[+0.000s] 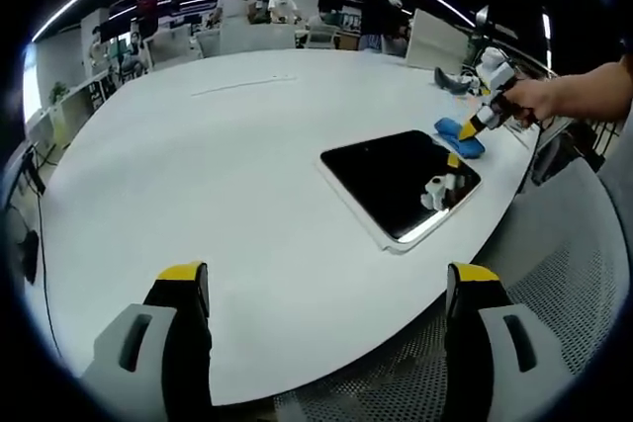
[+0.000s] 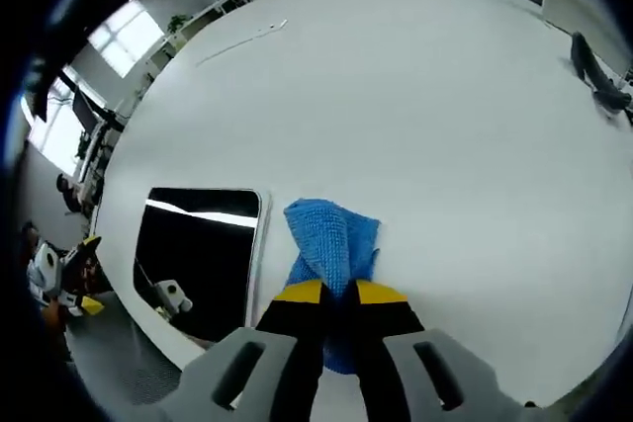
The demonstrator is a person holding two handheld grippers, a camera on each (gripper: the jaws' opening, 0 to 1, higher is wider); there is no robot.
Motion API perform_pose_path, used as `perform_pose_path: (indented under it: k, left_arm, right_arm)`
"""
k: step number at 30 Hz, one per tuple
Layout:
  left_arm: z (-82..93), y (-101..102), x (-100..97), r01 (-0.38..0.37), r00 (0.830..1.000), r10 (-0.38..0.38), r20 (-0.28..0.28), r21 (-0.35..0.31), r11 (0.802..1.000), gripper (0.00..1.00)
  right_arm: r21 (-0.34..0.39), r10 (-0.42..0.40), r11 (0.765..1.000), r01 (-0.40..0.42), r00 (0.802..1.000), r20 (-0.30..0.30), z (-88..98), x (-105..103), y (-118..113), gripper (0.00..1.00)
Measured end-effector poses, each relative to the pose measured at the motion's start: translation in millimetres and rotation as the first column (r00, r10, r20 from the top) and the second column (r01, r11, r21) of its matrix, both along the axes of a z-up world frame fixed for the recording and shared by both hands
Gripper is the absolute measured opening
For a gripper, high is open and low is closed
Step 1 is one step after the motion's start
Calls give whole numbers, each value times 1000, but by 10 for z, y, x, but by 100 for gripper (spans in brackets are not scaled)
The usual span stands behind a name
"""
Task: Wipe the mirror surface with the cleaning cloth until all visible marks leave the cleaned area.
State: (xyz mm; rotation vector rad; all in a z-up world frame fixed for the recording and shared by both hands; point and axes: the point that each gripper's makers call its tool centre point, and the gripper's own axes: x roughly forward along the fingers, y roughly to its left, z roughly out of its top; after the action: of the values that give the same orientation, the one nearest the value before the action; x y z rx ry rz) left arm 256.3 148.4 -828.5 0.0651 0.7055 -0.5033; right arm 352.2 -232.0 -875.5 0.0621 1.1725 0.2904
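Note:
A flat rectangular mirror (image 1: 401, 183) with a white rim lies on the white table (image 1: 218, 165), near its edge; it looks dark and reflects a gripper. A blue cleaning cloth (image 1: 461, 137) rests at the mirror's far side, pinched by my right gripper (image 1: 473, 129), which a person's hand holds. In the right gripper view the right gripper (image 2: 339, 295) is shut on the blue cloth (image 2: 332, 239), which bunches up on the table just right of the mirror (image 2: 195, 259). My left gripper (image 1: 326, 284) stands open over the table's near edge, well short of the mirror.
A dark object (image 1: 453, 81) lies on the table beyond the cloth, seen too as the dark object (image 2: 600, 81). Several people and desks stand at the far side of the room. A grey mesh chair (image 1: 564, 274) sits by the table's edge.

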Motion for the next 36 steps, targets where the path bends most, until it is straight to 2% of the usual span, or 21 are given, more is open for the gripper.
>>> perform_pose_path:
  k: [3, 9, 15, 22, 26, 27, 28, 30, 31, 32, 33, 36]
  left_arm:
    - [-4, 12, 9, -4, 1000, 4, 5, 3, 1000, 99]
    - [8, 36, 29, -2, 1000, 2, 23, 17, 1000, 99]
    - [46, 24, 40, -4, 999, 4, 35, 5, 1000, 99]
    - [66, 46, 62, -17, 999, 17, 48, 0, 1000, 99]
    - [79, 56, 73, -21, 998, 21, 52, -6, 1000, 99]
    - [80, 50, 75, -19, 998, 19, 53, -8, 1000, 99]
    - [84, 43, 64, -16, 998, 16, 54, -8, 1000, 99]
    - [82, 43, 59, -18, 999, 18, 46, -13, 1000, 99]
    - [65, 25, 35, -14, 1000, 14, 25, -24, 1000, 99]
    - [63, 32, 32, -15, 1000, 15, 21, -19, 1000, 99]
    - [74, 38, 39, -16, 999, 17, 30, -15, 1000, 99]
    - [151, 48, 65, -28, 997, 30, 67, -35, 999, 99]
  right_arm:
    - [-5, 65, 998, -65, 997, 32, 13, 15, -3, 5]
    - [-36, 100, 995, -97, 991, 89, 26, 31, -14, 9]
    - [-5, 143, 990, -144, 981, 131, 49, 10, 88, 28]
    - [5, 139, 990, -141, 978, 159, 69, 17, 104, 49]
    - [25, 135, 989, -144, 969, 209, 191, 3, 91, 58]
    - [41, 132, 988, -147, 958, 253, 253, 45, 99, 62]
    - [39, 120, 990, -134, 959, 257, 290, 28, 36, 69]
    - [99, 107, 984, -148, 936, 334, 422, 67, 34, 76]
    - [86, 113, 985, -147, 941, 318, 412, 22, -29, 79]
    - [109, 125, 978, -177, 921, 370, 494, 29, -18, 80]
    - [100, 135, 978, -184, 918, 372, 510, -8, -54, 82]
    - [78, 203, 961, -266, 866, 457, 638, -75, -85, 88]
